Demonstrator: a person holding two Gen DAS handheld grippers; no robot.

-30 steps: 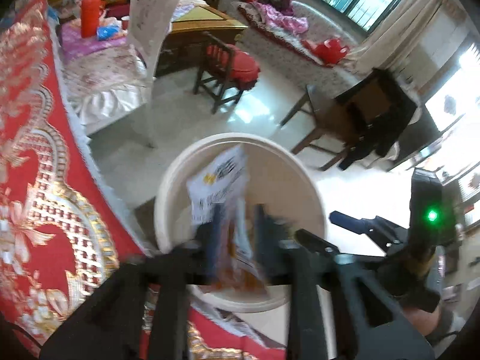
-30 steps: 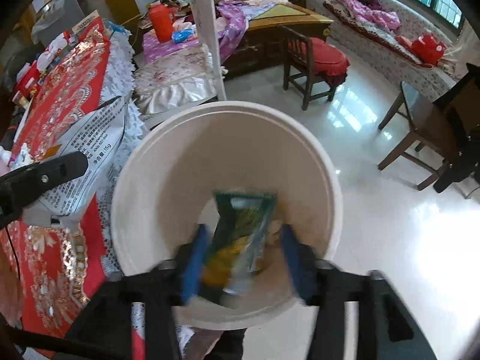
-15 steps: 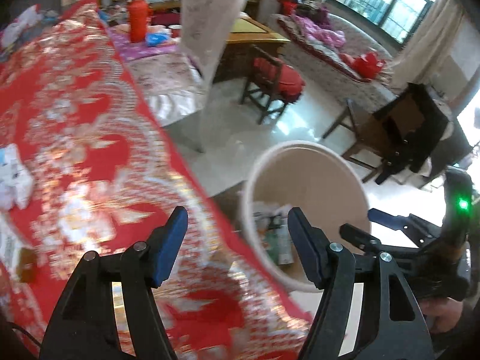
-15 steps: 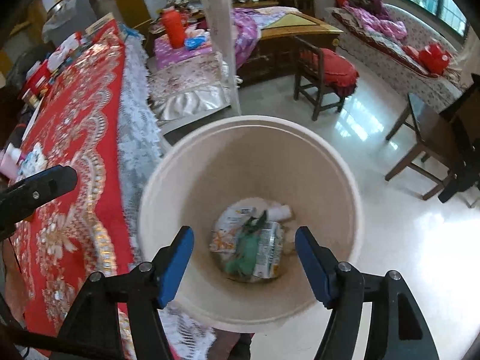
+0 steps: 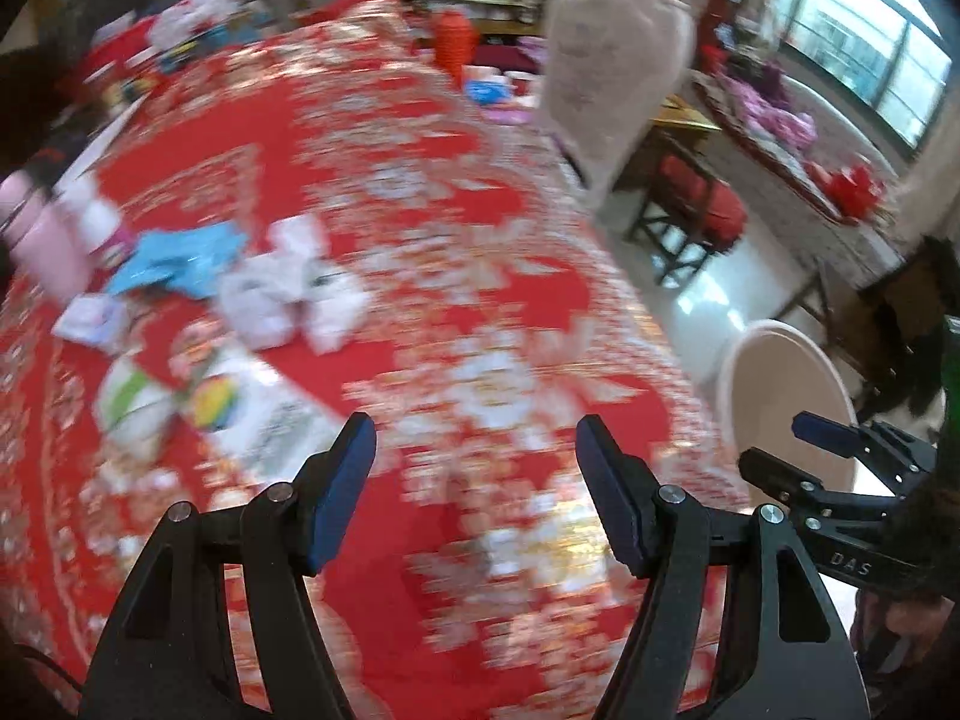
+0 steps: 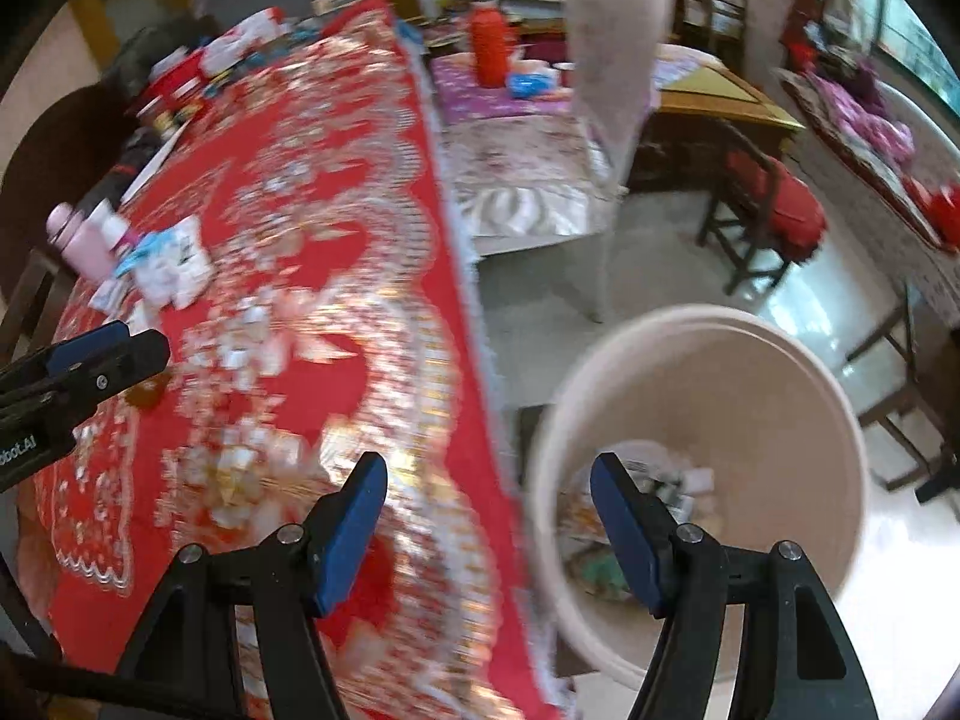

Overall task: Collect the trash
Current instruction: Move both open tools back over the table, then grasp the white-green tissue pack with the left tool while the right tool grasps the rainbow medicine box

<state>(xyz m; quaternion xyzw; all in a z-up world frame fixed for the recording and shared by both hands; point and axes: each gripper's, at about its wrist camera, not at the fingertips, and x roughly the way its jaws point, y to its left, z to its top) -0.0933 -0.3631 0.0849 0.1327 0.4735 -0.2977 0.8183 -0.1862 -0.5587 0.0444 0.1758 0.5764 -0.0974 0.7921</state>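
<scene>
Left gripper: fingers apart, empty, above red tablecloth. Right gripper: fingers apart, empty, over table edge. Wrappers: scattered on cloth, left side. Cream bin: on floor beside table, trash inside.

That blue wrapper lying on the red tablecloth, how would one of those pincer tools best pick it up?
Probably from above, pinching a raised, crumpled edge of the blue wrapper. It lies flat and thin on the red tablecloth, so there is no side to squeeze. White packets crowd its right and a pink bottle stands to its left, so its near edge looks freest. The left tool, open and empty, is nearer.
</scene>
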